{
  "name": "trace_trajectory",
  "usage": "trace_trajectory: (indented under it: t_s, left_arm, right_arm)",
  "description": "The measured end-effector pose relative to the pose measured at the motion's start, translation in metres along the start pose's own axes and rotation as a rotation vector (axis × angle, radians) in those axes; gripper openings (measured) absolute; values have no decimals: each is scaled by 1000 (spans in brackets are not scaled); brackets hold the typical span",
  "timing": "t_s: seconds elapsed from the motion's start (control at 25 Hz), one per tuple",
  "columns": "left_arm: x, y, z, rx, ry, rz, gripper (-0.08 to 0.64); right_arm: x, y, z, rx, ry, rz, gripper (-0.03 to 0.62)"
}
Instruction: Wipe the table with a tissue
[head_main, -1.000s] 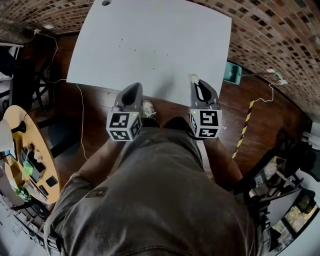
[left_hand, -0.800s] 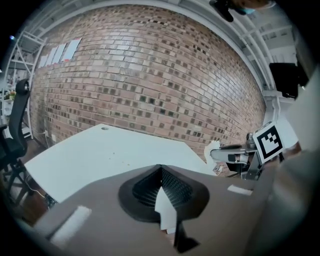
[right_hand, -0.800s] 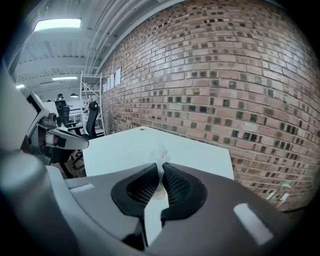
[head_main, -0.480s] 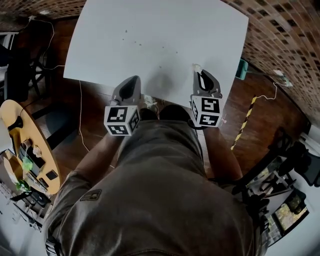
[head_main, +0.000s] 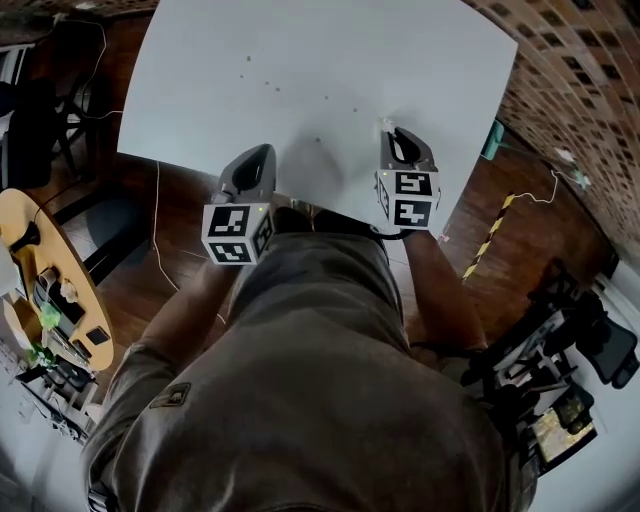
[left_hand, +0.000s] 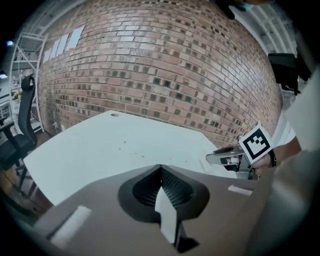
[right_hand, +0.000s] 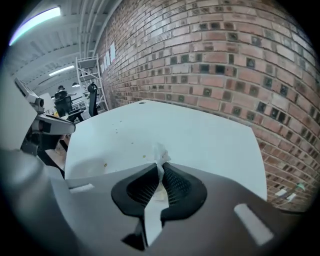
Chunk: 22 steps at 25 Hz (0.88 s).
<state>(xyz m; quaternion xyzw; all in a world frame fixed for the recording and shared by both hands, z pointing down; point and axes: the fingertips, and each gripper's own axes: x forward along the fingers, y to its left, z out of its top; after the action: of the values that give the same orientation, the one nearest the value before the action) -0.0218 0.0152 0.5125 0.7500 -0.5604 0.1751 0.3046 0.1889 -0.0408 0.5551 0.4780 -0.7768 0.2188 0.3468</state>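
A white table (head_main: 300, 70) stretches ahead, with several small brown specks (head_main: 318, 140) scattered on it. My right gripper (head_main: 390, 134) hangs over the table's near right part, shut on a small white tissue (right_hand: 160, 154) that pokes out past the jaw tips. In the head view the tissue (head_main: 386, 126) shows as a white scrap at the tip. My left gripper (head_main: 262, 154) hovers at the table's near edge, jaws shut with nothing between them. The table (left_hand: 110, 145) and the right gripper (left_hand: 227, 159) also show in the left gripper view.
A brick wall (right_hand: 225, 65) runs behind the table. A round wooden table (head_main: 50, 300) with clutter stands at the left on the dark wood floor. A teal object (head_main: 492, 140) sits by the table's right edge. Cables (head_main: 160, 230) trail on the floor.
Both grippers have moved forward, so that they now reach farther over the table's near edge. The right gripper still holds the tissue.
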Motion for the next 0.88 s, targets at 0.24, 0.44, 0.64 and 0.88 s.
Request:
trace_trajectory:
  t_s: [0.24,0.44,0.64,0.88]
  left_arm:
    - [7,4,-5,3,26,6,2]
    - [10,10,-6,2,41,10,2]
    - [11,10,-1,4,35,7,2]
    - [5,16,-6,-9,39,15,2]
  right_arm:
    - [26,-1,-6,-37,72,19,38]
    - [30,6,-7,-58,89,28,38]
    - [31,15,-4,-71,88,43,38]
    - [33,29,-1,-80,88,61,38]
